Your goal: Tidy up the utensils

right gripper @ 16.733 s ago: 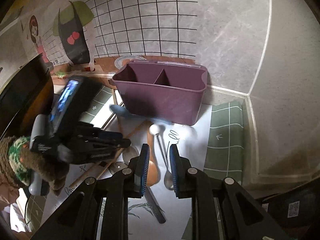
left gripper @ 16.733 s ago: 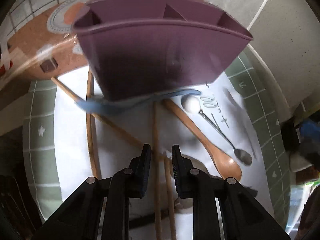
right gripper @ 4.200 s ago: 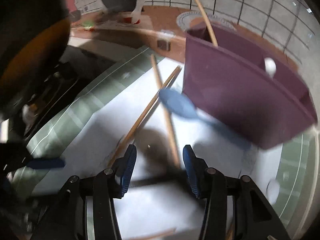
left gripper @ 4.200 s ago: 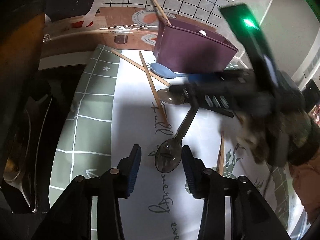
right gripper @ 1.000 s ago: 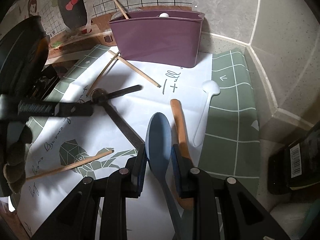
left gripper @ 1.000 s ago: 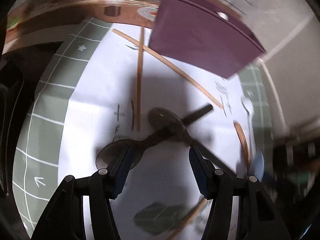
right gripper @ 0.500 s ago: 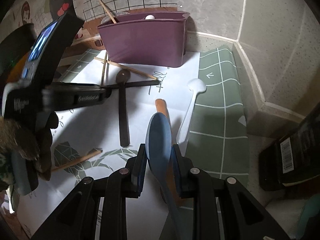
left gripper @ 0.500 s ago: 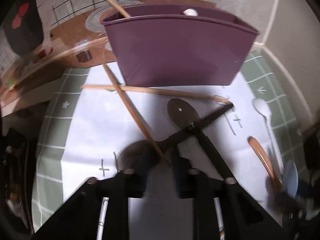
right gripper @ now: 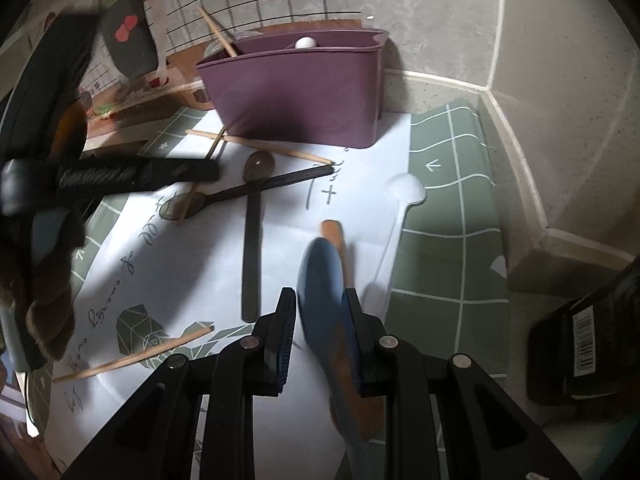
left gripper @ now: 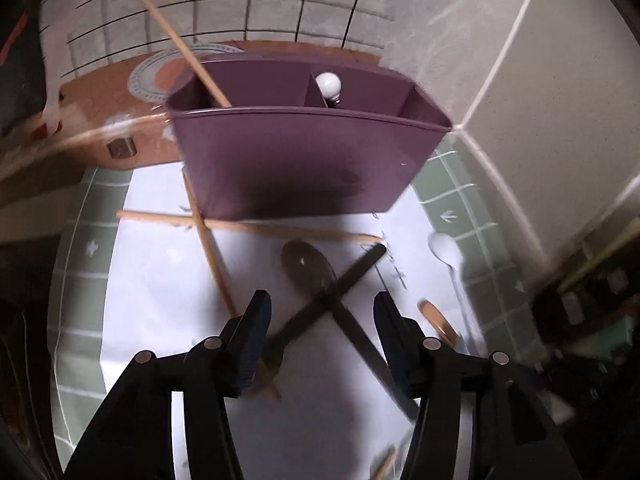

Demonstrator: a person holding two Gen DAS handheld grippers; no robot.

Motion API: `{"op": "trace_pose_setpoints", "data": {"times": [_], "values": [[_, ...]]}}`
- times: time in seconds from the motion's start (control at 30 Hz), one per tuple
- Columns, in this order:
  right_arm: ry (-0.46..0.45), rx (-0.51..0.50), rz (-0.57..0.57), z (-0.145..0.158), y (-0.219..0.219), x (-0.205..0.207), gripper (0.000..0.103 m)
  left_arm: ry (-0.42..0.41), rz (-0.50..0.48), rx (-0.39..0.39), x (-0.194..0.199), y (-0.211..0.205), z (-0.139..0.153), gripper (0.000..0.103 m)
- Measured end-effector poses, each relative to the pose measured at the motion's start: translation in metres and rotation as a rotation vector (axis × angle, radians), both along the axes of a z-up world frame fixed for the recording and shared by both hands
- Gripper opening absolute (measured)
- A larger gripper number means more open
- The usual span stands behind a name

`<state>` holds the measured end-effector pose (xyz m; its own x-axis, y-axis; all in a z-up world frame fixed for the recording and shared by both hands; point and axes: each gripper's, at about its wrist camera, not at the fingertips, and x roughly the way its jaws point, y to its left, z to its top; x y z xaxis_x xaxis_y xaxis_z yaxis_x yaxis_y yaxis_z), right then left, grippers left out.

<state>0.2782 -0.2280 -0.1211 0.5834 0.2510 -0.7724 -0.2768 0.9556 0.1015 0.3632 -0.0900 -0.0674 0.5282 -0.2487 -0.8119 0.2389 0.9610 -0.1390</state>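
A purple divided holder (left gripper: 304, 152) stands at the back of the mat; it also shows in the right wrist view (right gripper: 296, 96). It holds a chopstick (left gripper: 180, 48) and a white spoon (left gripper: 329, 85). Two dark spoons (left gripper: 320, 300) lie crossed on the white paper, also seen in the right wrist view (right gripper: 252, 200). My left gripper (left gripper: 322, 328) is open just above the crossed spoons. My right gripper (right gripper: 320, 320) is shut on a blue spoon (right gripper: 320, 276), held above a wooden spoon (right gripper: 340, 248).
Two chopsticks (left gripper: 208, 224) lie crossed in front of the holder. A white spoon (right gripper: 400, 208) lies at the paper's right edge, and another chopstick (right gripper: 136, 356) lies near the front left. A black object (right gripper: 584, 348) sits at the far right. The tiled wall corner is behind.
My left gripper has opened wide and moved in closer over the crossed dark spoons. My right gripper still holds the blue spoon and has shifted little.
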Motion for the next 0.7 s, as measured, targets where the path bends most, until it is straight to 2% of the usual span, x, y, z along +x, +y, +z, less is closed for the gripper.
{"op": "trace_pose_setpoints", "data": {"times": [0.2,0.3,0.33,0.37,0.47,0.63,0.7], "values": [[0.001,-0.016,0.000,-0.001,0.001,0.002,0.021,0.132,0.098,0.038,0.040,-0.014,-0.030,0.053],[0.001,-0.012,-0.002,0.001,-0.001,0.004,0.021,0.114,0.079,0.086,0.047,-0.025,-0.031,0.053],[0.000,-0.003,0.000,0.003,-0.003,0.004,0.021,0.112,0.075,0.083,0.048,-0.026,-0.032,0.048],[0.002,0.016,0.004,0.006,-0.006,0.005,0.023,0.105,0.065,0.077,0.048,-0.026,-0.032,0.036],[0.002,0.055,0.016,0.013,-0.014,0.004,0.029,0.087,0.027,0.051,0.040,-0.020,-0.032,0.035],[0.013,0.045,0.029,0.014,-0.019,0.004,0.030,0.017,-0.034,0.026,0.001,0.001,-0.033,0.035],[0.018,0.038,0.067,0.011,-0.014,0.002,0.030,-0.015,-0.047,0.028,-0.015,0.013,-0.033,0.035]]}}
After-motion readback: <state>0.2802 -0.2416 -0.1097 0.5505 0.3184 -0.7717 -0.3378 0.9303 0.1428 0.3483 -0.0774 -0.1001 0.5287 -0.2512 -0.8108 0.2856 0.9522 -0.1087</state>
